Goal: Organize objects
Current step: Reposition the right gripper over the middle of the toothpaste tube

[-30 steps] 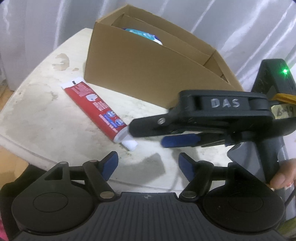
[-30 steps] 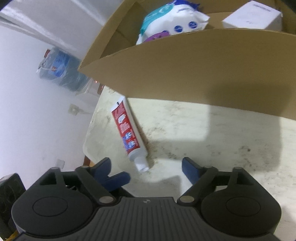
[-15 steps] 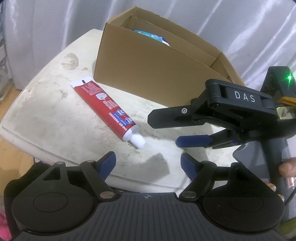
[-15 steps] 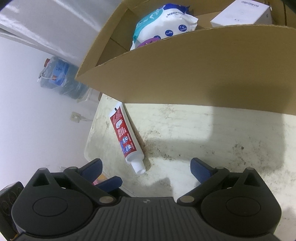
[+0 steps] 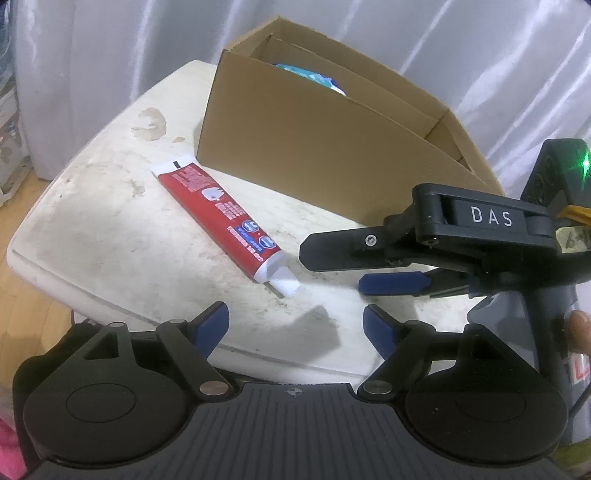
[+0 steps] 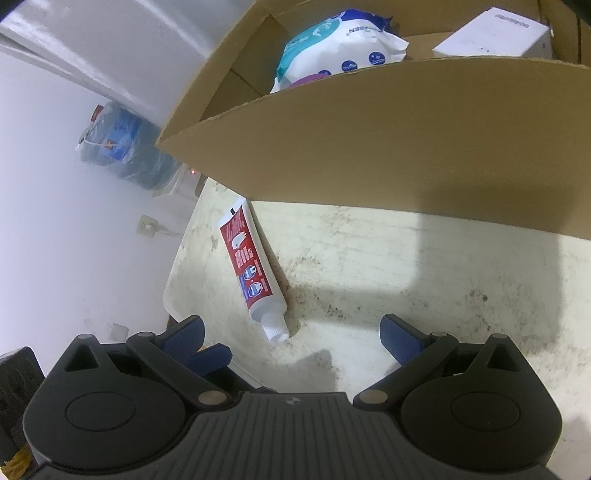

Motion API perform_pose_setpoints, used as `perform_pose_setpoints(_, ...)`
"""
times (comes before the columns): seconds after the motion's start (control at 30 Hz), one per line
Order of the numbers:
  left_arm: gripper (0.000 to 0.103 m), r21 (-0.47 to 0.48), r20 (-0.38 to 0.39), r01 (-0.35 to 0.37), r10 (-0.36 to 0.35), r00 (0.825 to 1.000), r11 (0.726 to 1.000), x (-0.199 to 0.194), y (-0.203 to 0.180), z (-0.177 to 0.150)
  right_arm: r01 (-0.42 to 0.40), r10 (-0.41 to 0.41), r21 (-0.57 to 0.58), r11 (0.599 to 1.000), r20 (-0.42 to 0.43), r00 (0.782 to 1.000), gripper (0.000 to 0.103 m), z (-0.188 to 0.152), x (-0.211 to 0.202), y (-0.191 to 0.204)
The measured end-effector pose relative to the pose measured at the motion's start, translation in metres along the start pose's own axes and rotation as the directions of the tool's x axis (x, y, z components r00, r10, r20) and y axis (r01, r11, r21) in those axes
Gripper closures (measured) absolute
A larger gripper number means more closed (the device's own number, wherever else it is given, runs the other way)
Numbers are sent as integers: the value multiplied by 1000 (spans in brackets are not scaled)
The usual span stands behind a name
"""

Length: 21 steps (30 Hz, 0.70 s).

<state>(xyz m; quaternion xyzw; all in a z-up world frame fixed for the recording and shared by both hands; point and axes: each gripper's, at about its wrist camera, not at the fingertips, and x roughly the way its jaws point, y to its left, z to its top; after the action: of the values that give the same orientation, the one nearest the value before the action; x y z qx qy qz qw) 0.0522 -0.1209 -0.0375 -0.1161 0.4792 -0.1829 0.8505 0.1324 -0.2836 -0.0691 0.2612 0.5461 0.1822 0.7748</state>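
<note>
Here both grippers, left gripper (image 5: 295, 323) and right gripper (image 6: 291, 332), gape wide beside toothpaste tube (image 5: 225, 221).

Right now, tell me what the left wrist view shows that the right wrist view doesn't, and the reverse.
Only the left wrist view shows the right gripper from the side, marked DAS, with a green light behind it, plus the curtain.

Only the right wrist view shows the white box inside the cardboard box and the water jug on the floor.

Both show the toothpaste tube lying flat on the stained table, the wipes pack, and open, empty jaws.
</note>
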Motion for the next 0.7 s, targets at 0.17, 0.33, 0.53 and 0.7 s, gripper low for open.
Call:
perform_pose_setpoints(0.17,22,-6,4,-1,1,1000,1000,-2,1,0,2,-2,-10,1000,0,1000,0,0,-1,0)
perform_pose_setpoints(0.33,22,-9,7,1,-1,1000,1000,-3,3,0,9,-9,-27,1000,0,1000,0,-1,-3,1)
perform_pose_setpoints(0.53,22,-8,8,0,0,1000,1000,-2,3,0,17,-17,-17,1000,10,1000,0,-3,-5,2)
perform_pose_setpoints(0.7,22,-12,9,-6,6,1000,1000,-1,5,-2,12,-12,-32,999,8,1000,0,-4,-5,2)
